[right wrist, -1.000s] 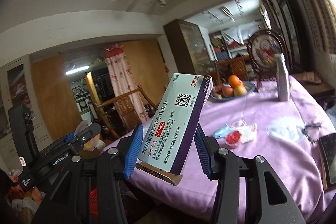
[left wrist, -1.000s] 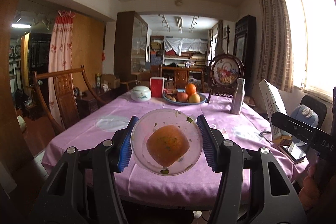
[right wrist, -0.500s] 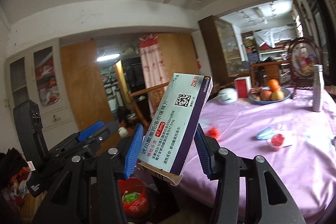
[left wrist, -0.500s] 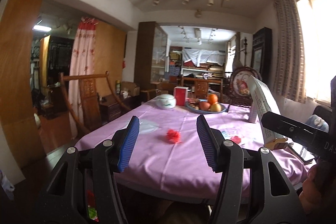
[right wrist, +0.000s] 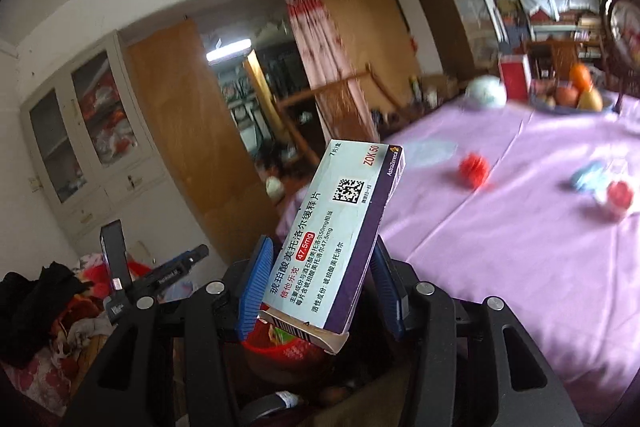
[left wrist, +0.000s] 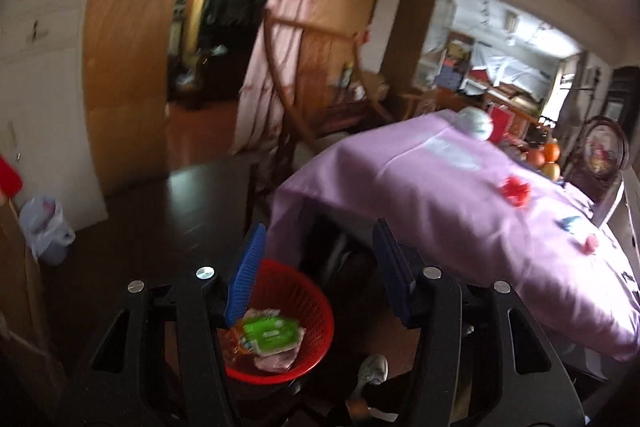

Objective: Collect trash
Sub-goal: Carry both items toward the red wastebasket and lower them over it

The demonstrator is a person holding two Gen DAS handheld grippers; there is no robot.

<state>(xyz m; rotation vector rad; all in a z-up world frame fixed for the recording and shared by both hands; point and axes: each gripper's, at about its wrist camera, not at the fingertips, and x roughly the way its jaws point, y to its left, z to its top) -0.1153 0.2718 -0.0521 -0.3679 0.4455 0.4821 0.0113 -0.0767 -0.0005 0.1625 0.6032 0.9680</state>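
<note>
The right hand-held gripper (right wrist: 320, 291) clamps one flat cardboard box (right wrist: 334, 239), tilted, beyond the purple cloth surface's (right wrist: 520, 227) near edge. The left hand-held gripper (left wrist: 316, 275), angled down, has just narrowed slightly with nothing between its ribbed blue pads, over one red mesh bin (left wrist: 308, 307) on the floor.

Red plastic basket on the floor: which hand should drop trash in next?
Right. Its tongs grip the white-and-purple medicine box just above the red plastic basket; the left tongs are empty.
</note>
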